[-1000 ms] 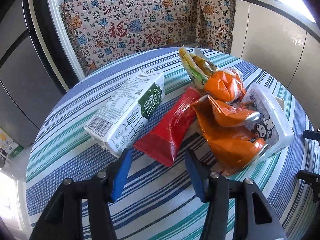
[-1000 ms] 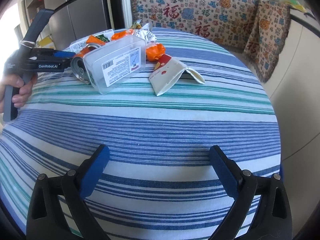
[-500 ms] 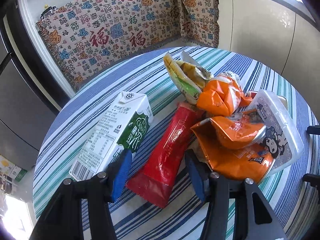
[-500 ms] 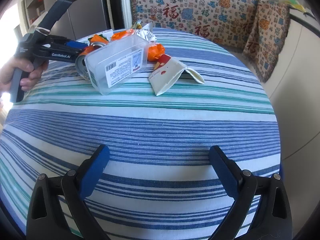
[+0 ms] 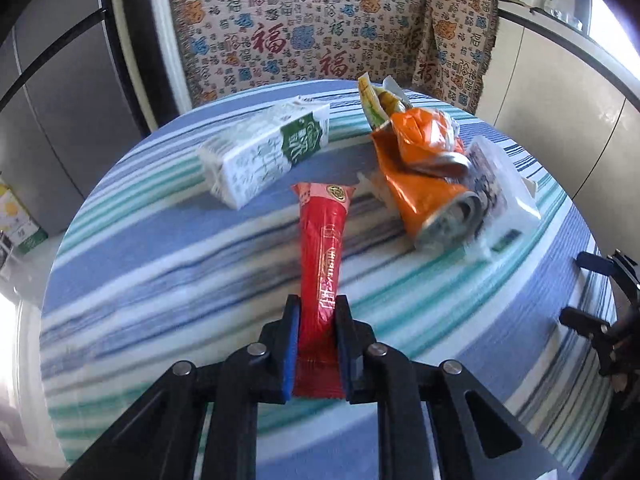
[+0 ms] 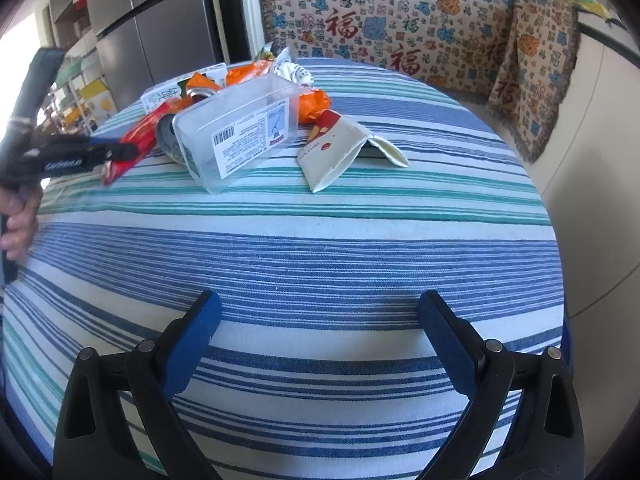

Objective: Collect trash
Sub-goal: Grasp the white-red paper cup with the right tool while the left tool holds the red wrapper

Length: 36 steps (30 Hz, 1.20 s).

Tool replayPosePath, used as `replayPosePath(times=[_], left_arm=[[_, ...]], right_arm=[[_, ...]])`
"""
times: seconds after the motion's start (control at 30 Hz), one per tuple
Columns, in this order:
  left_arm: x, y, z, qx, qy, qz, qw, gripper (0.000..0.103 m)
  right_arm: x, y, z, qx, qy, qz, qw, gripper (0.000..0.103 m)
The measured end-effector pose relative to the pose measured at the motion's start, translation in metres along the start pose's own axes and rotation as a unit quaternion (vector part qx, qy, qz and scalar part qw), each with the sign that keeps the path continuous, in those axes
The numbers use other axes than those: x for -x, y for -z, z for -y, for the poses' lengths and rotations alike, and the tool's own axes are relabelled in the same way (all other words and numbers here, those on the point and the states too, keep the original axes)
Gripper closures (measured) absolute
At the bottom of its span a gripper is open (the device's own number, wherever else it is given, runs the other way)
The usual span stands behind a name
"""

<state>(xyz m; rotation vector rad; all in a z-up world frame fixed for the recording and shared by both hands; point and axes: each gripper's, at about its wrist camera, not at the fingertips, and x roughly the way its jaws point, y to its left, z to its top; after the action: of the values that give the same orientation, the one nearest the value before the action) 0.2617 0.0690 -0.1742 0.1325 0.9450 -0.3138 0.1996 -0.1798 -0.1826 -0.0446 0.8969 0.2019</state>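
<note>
My left gripper (image 5: 318,312) is shut on the near end of a long red snack wrapper (image 5: 326,240) and holds it over the striped round table (image 5: 180,248). Behind it lie a white-and-green milk carton (image 5: 268,152), a crushed orange can (image 5: 424,196) and orange and yellow wrappers (image 5: 416,136). My right gripper (image 6: 320,320) is open and empty above the table's near side. In the right wrist view, the left gripper (image 6: 120,152) holds the red wrapper (image 6: 136,140) at far left, next to a clear plastic box (image 6: 240,132) and a flattened cream carton (image 6: 340,152).
A patterned cloth (image 5: 320,28) hangs behind the table. A grey fridge (image 6: 160,24) stands at the back left. The table edge (image 6: 556,240) drops off at the right, with a pale cabinet wall (image 5: 560,80) beyond.
My left gripper has shut on the red wrapper and pulled it back, away from the pile. The right gripper has not moved.
</note>
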Motion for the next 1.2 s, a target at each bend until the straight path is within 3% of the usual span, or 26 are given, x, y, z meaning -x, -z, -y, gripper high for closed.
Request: replayPosePath(times=[0.1, 0.17, 0.23, 0.27, 0.4, 0.63, 0.7, 0.73, 0.77, 0.83, 0.87, 0.9, 0.93, 1.0, 1.2], left_arm=[[0.021, 0.024, 0.005, 0.010, -0.001, 0.005, 0.9999, 0.085], [0.027, 0.029, 0.007, 0.011, 0.004, 0.007, 0.9999, 0.077], [0.025, 0.027, 0.010, 0.003, 0.009, 0.004, 0.9999, 0.035], [0.023, 0.026, 0.012, -0.006, 0.005, 0.008, 0.9999, 0.030], [0.007, 0.019, 0.023, -0.050, -0.008, -0.006, 0.9987, 0.030], [-0.007, 0.008, 0.014, -0.055, 0.007, -0.021, 0.9982, 0.030], [-0.008, 0.007, 0.012, -0.057, 0.009, -0.024, 0.9980, 0.030], [-0.008, 0.006, 0.012, -0.059, 0.012, -0.027, 0.9978, 0.030], [-0.008, 0.006, 0.012, -0.060, 0.013, -0.028, 0.9977, 0.030], [-0.008, 0.004, 0.011, -0.061, 0.021, -0.028, 0.9976, 0.052], [-0.008, 0.004, 0.011, -0.056, 0.030, -0.029, 0.9976, 0.060], [-0.007, 0.005, 0.010, -0.051, 0.030, -0.028, 0.9979, 0.074], [-0.006, 0.005, 0.011, -0.049, 0.025, -0.027, 0.9981, 0.084], [-0.004, 0.006, 0.012, -0.044, 0.021, -0.025, 0.9985, 0.086], [0.011, 0.018, 0.019, -0.006, 0.033, -0.018, 0.9993, 0.089]], right_arm=[[-0.002, -0.006, 0.008, -0.003, -0.014, -0.002, 1.000, 0.004], [-0.011, -0.019, 0.017, 0.004, -0.003, -0.016, 1.000, 0.004], [-0.021, -0.034, 0.023, 0.019, -0.007, -0.030, 0.999, 0.004], [-0.025, -0.042, 0.024, 0.030, -0.009, -0.037, 0.999, 0.004], [-0.035, -0.077, 0.022, 0.073, -0.027, -0.051, 0.996, 0.004], [-0.066, -0.117, 0.024, 0.106, -0.041, -0.094, 0.989, 0.004], [-0.077, -0.119, 0.023, 0.114, -0.042, -0.115, 0.986, 0.011], [-0.082, -0.119, 0.023, 0.116, -0.040, -0.124, 0.985, 0.014], [-0.085, -0.118, 0.023, 0.116, -0.043, -0.135, 0.983, 0.023], [-0.082, -0.118, 0.026, 0.103, -0.057, -0.135, 0.984, 0.043], [-0.079, -0.119, 0.027, 0.103, -0.054, -0.134, 0.984, 0.062], [-0.076, -0.119, 0.028, 0.095, -0.061, -0.137, 0.984, 0.075], [-0.074, -0.119, 0.031, 0.086, -0.065, -0.140, 0.984, 0.079], [-0.070, -0.117, 0.036, 0.070, -0.065, -0.144, 0.985, 0.085], [-0.042, -0.094, 0.040, 0.030, -0.088, -0.150, 0.984, 0.084]])
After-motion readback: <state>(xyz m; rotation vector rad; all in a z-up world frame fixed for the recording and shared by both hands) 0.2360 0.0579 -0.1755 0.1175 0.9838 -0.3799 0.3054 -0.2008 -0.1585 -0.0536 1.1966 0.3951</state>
